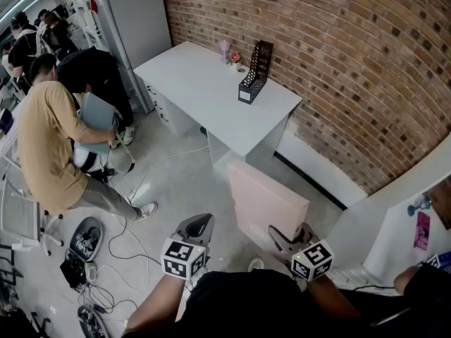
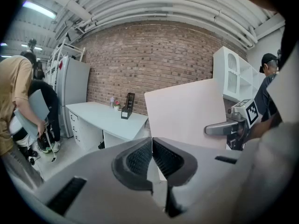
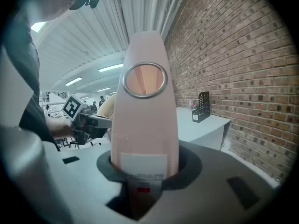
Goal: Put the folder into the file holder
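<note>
A pink folder (image 1: 264, 199) stands upright in front of me, above the floor. My right gripper (image 1: 285, 239) is shut on its near edge. In the right gripper view the folder's spine (image 3: 145, 120), with a metal-ringed hole, rises from between the jaws (image 3: 145, 167). My left gripper (image 1: 199, 225) hangs left of the folder, apart from it. Its jaws (image 2: 152, 141) meet with nothing between them, and the folder (image 2: 187, 111) shows behind. The black mesh file holder (image 1: 255, 72) stands on the far right of the white desk (image 1: 204, 90), against the brick wall, and also shows as the file holder (image 2: 127, 106) (image 3: 203, 107).
A person in a tan shirt (image 1: 46, 139) bends at the left with a grey board. Cables (image 1: 134, 189) and shoes (image 1: 86, 238) lie on the floor. A small flower pot (image 1: 235, 58) sits by the file holder. A grey cabinet (image 1: 134, 20) stands behind the desk.
</note>
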Action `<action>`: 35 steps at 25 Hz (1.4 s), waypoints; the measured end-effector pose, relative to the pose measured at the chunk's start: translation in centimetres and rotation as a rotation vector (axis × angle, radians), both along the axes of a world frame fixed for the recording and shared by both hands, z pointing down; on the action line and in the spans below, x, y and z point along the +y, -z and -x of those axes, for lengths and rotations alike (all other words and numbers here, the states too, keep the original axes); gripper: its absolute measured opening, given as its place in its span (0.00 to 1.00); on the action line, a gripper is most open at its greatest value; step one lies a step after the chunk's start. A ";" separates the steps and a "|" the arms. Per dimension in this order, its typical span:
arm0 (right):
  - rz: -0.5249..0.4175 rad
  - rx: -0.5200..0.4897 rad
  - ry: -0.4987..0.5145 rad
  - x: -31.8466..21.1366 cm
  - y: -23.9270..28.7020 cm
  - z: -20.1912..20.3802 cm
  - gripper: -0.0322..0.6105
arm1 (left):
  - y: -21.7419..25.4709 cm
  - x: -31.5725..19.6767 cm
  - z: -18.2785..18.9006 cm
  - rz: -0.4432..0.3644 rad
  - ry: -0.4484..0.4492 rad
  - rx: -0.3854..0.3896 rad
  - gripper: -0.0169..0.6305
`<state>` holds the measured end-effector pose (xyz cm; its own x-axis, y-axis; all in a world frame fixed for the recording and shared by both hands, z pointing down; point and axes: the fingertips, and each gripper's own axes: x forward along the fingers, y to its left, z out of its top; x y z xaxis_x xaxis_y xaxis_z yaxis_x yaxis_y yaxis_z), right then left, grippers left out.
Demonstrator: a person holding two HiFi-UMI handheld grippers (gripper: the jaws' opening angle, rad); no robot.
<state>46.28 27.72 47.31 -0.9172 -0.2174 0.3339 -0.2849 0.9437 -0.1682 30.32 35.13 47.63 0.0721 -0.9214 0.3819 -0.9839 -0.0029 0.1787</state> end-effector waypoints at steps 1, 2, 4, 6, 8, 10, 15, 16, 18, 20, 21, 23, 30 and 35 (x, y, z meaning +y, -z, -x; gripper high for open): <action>-0.004 -0.002 0.002 -0.3 0.0 0.1 0.29 | 0.0 -0.2 0.1 -0.001 0.001 -0.003 0.04; -0.007 -0.003 0.003 -0.5 0.0 0.2 0.29 | -0.1 -0.4 0.2 -0.001 0.002 -0.006 0.04; -0.009 -0.006 0.006 -0.8 -0.1 0.4 0.29 | -0.2 -0.5 0.4 -0.001 0.007 -0.008 0.04; -0.008 -0.007 0.009 -1.0 -0.2 0.5 0.29 | -0.4 -0.6 0.6 0.001 0.014 -0.005 0.04; -0.007 -0.008 0.010 -1.2 -0.2 0.6 0.29 | -0.5 -0.7 0.8 0.005 0.016 -0.004 0.04; -0.003 -0.014 0.010 -1.3 0.0 0.8 0.29 | -0.5 -0.9 1.1 0.009 0.014 -0.007 0.04; 0.048 -0.034 0.022 -0.7 0.2 2.1 0.31 | -0.6 -0.9 1.8 0.034 -0.005 -0.008 0.04; 0.042 -0.018 0.024 -0.4 0.1 2.5 0.31 | -0.5 -0.8 2.0 0.035 -0.012 -0.009 0.04; 0.019 0.019 0.030 0.3 -0.3 3.4 0.31 | -0.5 -0.3 2.6 0.035 -0.021 -0.008 0.04; 0.009 0.038 0.033 1.1 -0.6 4.5 0.31 | -0.5 0.5 3.5 0.038 -0.027 -0.002 0.04; 0.012 0.040 0.033 1.6 -0.8 5.1 0.31 | -0.6 1.0 4.0 0.042 -0.028 0.003 0.04; 0.025 0.042 0.029 2.7 -1.0 6.3 0.31 | -1.0 2.3 5.0 0.053 -0.032 0.014 0.04; 0.027 0.053 -0.006 6.3 -1.4 10.6 0.31 | -1.6 5.3 9.4 0.049 -0.070 0.011 0.04; 0.029 0.065 -0.033 8.8 -2.2 13.0 0.31 | -2.5 7.5 12.2 0.052 -0.091 0.021 0.04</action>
